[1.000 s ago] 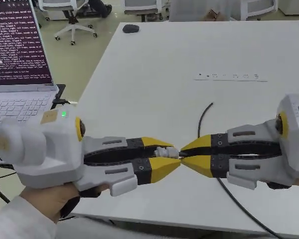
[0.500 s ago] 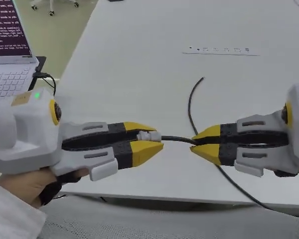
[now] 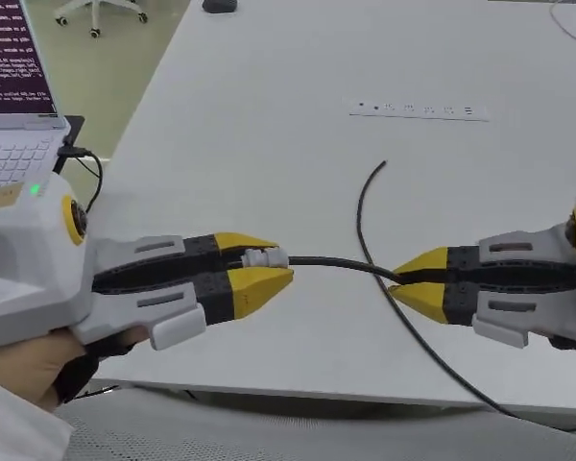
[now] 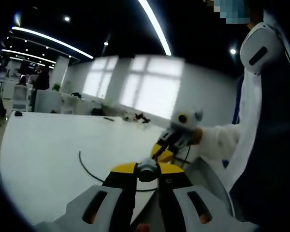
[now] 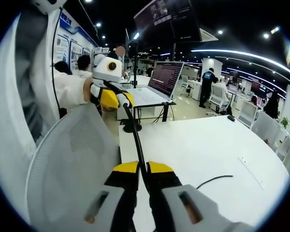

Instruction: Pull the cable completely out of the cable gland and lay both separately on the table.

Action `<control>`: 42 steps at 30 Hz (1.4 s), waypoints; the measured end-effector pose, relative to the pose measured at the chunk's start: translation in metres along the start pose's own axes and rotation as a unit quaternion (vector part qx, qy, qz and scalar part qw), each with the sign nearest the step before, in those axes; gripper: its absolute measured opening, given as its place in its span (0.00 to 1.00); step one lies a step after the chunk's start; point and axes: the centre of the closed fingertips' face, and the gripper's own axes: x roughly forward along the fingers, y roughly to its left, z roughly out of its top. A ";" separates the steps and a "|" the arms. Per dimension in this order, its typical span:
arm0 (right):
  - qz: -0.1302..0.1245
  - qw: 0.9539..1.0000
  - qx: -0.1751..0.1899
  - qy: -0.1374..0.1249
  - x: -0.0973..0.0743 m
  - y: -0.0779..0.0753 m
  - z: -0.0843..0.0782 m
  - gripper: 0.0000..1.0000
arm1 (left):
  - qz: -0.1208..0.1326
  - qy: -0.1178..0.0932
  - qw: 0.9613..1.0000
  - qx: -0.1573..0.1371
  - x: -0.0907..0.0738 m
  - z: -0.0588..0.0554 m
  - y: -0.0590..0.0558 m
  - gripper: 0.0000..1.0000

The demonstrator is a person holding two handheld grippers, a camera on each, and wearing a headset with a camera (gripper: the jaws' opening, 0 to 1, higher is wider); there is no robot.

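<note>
1. The left gripper (image 3: 278,262) had its jaws clamped on the gland (image 3: 262,257); the right gripper (image 3: 398,281) pinched the cable (image 3: 331,263).
2. The cable ran straight between them above the bench (image 3: 269,144) edge, apparently not yet free.

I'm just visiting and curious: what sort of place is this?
Most likely an open-plan office or lab: a laptop showing terminal text, a wheeled office chair, and a large white table.

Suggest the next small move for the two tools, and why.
Probably pull the right tool straight away from the left tool. The cable runs taut from the right tool into the cable gland clamped in the left tool, so it is not out yet, and both are held above the table.
</note>
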 end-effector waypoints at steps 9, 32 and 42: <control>-0.006 1.000 -0.001 0.025 0.004 -0.015 -0.014 0.05 | 0.032 -0.007 0.999 -0.001 -0.023 0.006 0.010 0.17; 0.010 0.996 0.045 0.079 0.093 -0.096 -0.084 0.05 | 0.076 -0.011 0.997 -0.018 -0.041 0.001 0.022 0.17; 0.052 0.989 0.061 0.128 0.141 -0.085 -0.129 0.05 | 0.084 -0.006 0.996 -0.033 -0.039 -0.004 0.028 0.17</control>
